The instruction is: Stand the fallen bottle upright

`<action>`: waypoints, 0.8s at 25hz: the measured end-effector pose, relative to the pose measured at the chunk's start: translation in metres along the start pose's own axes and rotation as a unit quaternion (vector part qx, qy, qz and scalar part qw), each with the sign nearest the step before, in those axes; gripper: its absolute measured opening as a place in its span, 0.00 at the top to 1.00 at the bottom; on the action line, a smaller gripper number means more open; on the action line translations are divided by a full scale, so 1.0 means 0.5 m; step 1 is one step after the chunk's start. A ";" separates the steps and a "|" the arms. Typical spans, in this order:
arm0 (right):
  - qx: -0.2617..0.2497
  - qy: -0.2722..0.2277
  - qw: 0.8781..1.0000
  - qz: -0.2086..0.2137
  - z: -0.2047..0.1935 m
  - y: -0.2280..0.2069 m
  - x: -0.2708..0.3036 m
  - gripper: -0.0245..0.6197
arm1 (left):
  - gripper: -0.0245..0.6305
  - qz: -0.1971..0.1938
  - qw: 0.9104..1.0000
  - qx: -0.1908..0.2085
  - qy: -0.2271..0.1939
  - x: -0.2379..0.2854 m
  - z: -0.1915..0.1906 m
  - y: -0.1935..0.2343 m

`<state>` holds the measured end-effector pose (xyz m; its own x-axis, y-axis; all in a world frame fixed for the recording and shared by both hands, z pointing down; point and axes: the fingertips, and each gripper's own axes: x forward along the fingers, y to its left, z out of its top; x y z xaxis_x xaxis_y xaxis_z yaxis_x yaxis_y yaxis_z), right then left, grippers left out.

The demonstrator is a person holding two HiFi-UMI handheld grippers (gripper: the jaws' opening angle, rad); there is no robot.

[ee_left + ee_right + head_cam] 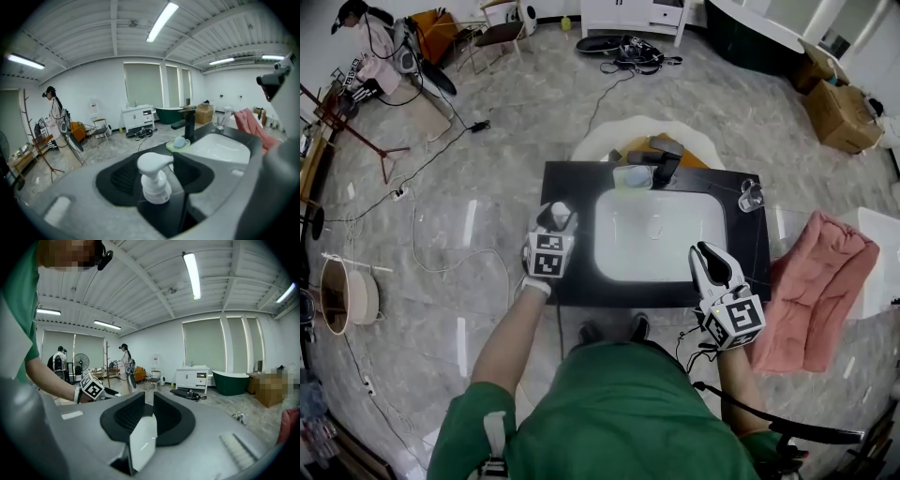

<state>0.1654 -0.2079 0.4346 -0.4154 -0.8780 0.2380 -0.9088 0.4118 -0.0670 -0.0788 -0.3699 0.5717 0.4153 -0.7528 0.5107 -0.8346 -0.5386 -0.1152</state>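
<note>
White pump bottle (154, 180) upright at the left edge of a black table (572, 187), just beside a white sink (661, 234). Plain white pump head, spout turned right in the left gripper view; lower body hidden by the claw. Black-and-white square markers on each claw's cube (548, 255).

Left claw (553, 223) tilted down over the table edge on an outstretched bare forearm (502, 347), jaws standing wide and clenched on the bottle's two sides. Right claw (703, 255) hovering near level over the table's front right, beside the sink, jaws drawn almost together with only a slit left, holding nothing.

Behind the sink, a black tap (189, 124), a pale green dish (171, 146) with blue soap (179, 140), and a clear glass (751, 195) at the far right corner. Pink towel (816, 281) draped to the right of the table. Cables (600, 103) and cardboard boxes (839, 112) on the marble floor (487, 141) beyond.
</note>
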 end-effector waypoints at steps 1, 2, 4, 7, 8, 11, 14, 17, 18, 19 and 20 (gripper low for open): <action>0.000 0.000 1.000 0.000 0.001 0.000 0.001 0.90 | 0.60 -0.002 1.000 0.002 0.000 0.002 0.001 0.000; -0.001 -0.001 1.000 0.001 0.001 0.000 0.002 0.90 | 0.60 -0.003 1.000 0.004 -0.001 0.003 0.003 -0.001; -0.003 -0.004 1.000 0.003 0.000 -0.001 0.003 0.90 | 0.60 -0.008 1.000 0.009 -0.004 0.004 0.006 -0.004; 0.003 -0.009 1.000 0.003 0.001 -0.003 0.003 0.90 | 0.54 -0.016 1.000 0.018 -0.010 0.000 0.012 -0.009; 0.008 -0.010 1.000 0.000 0.002 -0.004 0.002 0.90 | 0.52 -0.018 1.000 0.020 -0.012 -0.003 0.013 -0.012; 0.019 -0.014 1.000 -0.010 0.009 -0.008 -0.002 0.90 | 0.49 -0.016 0.999 0.024 -0.018 -0.020 0.013 -0.017; 0.019 -0.015 1.000 -0.018 0.012 -0.011 -0.003 0.90 | 0.49 -0.011 0.999 0.017 -0.029 -0.047 0.017 -0.019; 0.006 -0.014 1.000 -0.016 0.013 -0.006 -0.001 0.90 | 0.50 -0.011 0.999 0.011 -0.045 -0.081 0.024 -0.022; 0.000 -0.014 1.000 -0.015 0.016 -0.002 -0.001 0.90 | 0.50 -0.011 0.999 0.008 -0.050 -0.095 0.029 -0.022; -0.004 -0.015 1.000 -0.014 0.019 0.003 0.000 0.90 | 0.51 -0.010 0.998 0.004 -0.057 -0.110 0.035 -0.022; -0.007 -0.017 1.000 -0.013 0.022 0.008 0.001 0.90 | 0.51 -0.009 0.998 0.000 -0.064 -0.127 0.042 -0.021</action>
<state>0.1614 -0.2094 0.4239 -0.3935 -0.8958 0.2066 -0.9185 0.3926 -0.0469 -0.0888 -0.3245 0.5226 0.4726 -0.7857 0.3992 -0.8269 -0.5519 -0.1073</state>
